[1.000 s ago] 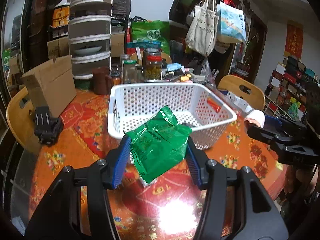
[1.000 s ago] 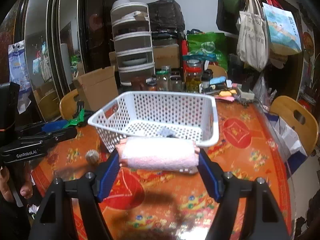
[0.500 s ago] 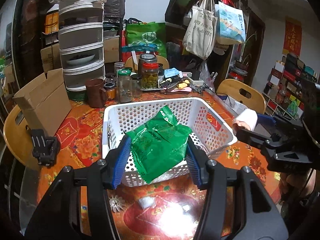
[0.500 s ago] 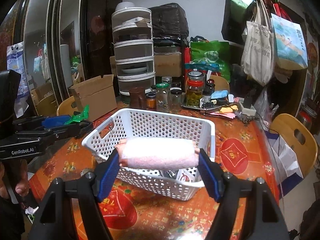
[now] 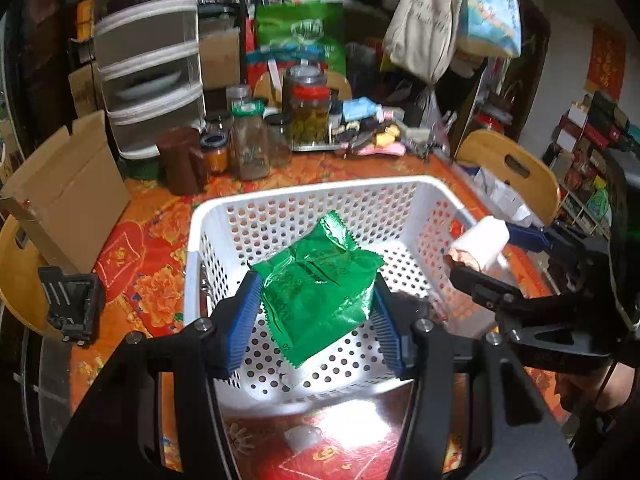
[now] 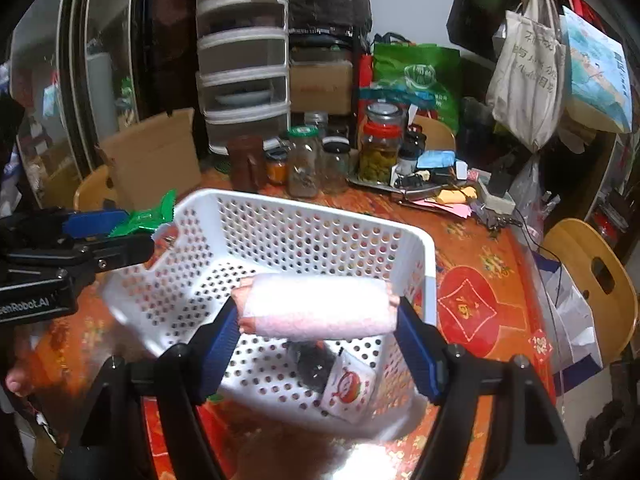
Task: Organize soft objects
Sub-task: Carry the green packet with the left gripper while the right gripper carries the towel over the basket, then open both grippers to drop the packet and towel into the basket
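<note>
My left gripper (image 5: pixel 316 314) is shut on a green foil packet (image 5: pixel 316 284) and holds it above the white perforated basket (image 5: pixel 304 196). My right gripper (image 6: pixel 316 330) is shut on a rolled pink-and-white towel (image 6: pixel 316 310), also held over the basket (image 6: pixel 320 220). In the left wrist view the towel (image 5: pixel 478 246) and right gripper (image 5: pixel 520 264) hang over the basket's right rim. In the right wrist view the green packet (image 6: pixel 148 218) and left gripper (image 6: pixel 100 236) are at the basket's left rim. A dark item (image 6: pixel 314 362) and a small white-red packet (image 6: pixel 348 386) lie in the basket.
The basket stands on a round table with a red-orange floral cloth (image 6: pixel 472 300). Jars (image 5: pixel 308 120), a brown mug (image 5: pixel 180 164), a cardboard box (image 5: pixel 68 192) and a drawer tower (image 5: pixel 148 52) crowd the far side. Wooden chairs (image 5: pixel 516 168) flank the table. A black clip (image 5: pixel 72 306) lies at left.
Both grippers have risen and moved forward, from in front of the basket to above it, carrying the green packet and the towel with them. Both stay shut.
</note>
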Available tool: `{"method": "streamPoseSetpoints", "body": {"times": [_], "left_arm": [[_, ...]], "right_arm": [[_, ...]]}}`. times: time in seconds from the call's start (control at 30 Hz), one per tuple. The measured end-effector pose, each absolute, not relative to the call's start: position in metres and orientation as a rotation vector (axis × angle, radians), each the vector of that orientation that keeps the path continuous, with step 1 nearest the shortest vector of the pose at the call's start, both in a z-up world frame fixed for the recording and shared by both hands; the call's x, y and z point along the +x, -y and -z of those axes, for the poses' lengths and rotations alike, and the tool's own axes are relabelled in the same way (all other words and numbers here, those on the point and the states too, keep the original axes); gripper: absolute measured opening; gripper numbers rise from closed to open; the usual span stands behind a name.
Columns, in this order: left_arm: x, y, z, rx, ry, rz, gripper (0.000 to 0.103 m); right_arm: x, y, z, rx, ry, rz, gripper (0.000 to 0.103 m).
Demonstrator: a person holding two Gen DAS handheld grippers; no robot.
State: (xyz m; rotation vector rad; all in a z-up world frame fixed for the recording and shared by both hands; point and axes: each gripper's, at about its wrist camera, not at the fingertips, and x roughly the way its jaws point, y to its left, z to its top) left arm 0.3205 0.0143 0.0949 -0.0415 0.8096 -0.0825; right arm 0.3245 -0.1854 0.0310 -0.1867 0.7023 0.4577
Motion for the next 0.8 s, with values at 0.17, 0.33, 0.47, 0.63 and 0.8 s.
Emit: {"method": "streamPoseSetpoints", "body": {"times": [0.17,0.33,0.47,0.63,0.8], "left_arm": [[0.354,-0.015,-0.066,-0.034,-0.898,0.059,0.051],[0.378,-0.016,-0.041,-0.034,-0.965,0.043,0.051],[0.391,-0.020,-0.024,-0.039,-1.006,0.029,0.051],[0.400,-0.022,-0.009,-0.035,-1.041,0.035,0.051],[0.402,-0.021,-0.005,-0.048,-1.048,0.047,0.052]], "right_arm": [[0.354,0.176,-0.009,-0.211,-0.785,-0.446,0.075],[0.372,0.169,0.006,-0.215,-0.850,-0.438,0.075],[0.379,0.163,0.015,-0.237,-0.885,-0.445,0.075],[0.384,0.154,0.026,-0.271,-0.915,-0.436,0.075],[0.385,0.149,0.030,-0.300,-0.919,-0.425,0.076]]}}
